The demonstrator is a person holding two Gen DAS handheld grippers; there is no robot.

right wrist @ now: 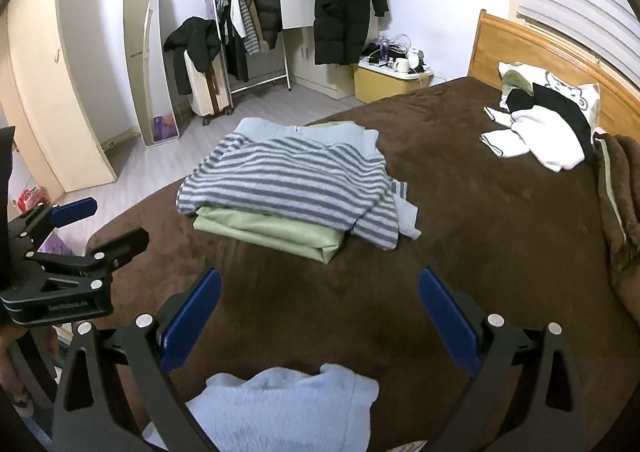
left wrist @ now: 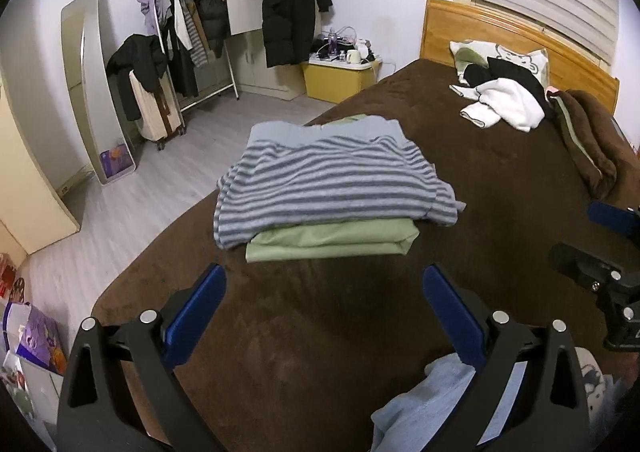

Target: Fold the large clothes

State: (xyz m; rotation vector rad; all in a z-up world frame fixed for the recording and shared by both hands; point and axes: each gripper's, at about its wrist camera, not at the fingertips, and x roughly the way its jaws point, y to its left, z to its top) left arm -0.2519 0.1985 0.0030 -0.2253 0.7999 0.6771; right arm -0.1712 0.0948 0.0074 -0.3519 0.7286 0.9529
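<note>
Brown bedding (left wrist: 500,179) covers the bed across both views, and we note both grippers held above it with nothing between their fingers. Our left gripper (left wrist: 324,312) shows its blue fingers (left wrist: 196,316) spread wide at the lower part of its frame. Our right gripper (right wrist: 320,312) is likewise spread wide, blue fingers (right wrist: 448,316) apart. Each gripper appears in the other's view: the left one at the left edge of the right wrist frame, the right one at the right edge of the left wrist frame.

A light blue cloth (right wrist: 288,408) lies at the bottom centre of the right wrist frame, just below the fingers; we cannot tell whether it touches them.

At frame centre, beyond the fingers, we record a folded striped top (left wrist: 328,187) resting on a folded green garment (left wrist: 332,242); pale blue fabric (left wrist: 276,131) shows at the stack's far edge.

At upper right, white (left wrist: 504,103) and black clothes (left wrist: 516,73) lie loose by a pillow (left wrist: 520,55) against the wooden headboard (left wrist: 480,27).

Past the bed: a yellow bin (left wrist: 340,81), a hanging black coat (left wrist: 292,11), a clothes rack (left wrist: 188,27), a suitcase (left wrist: 156,111) and a mirror (left wrist: 80,71).
</note>
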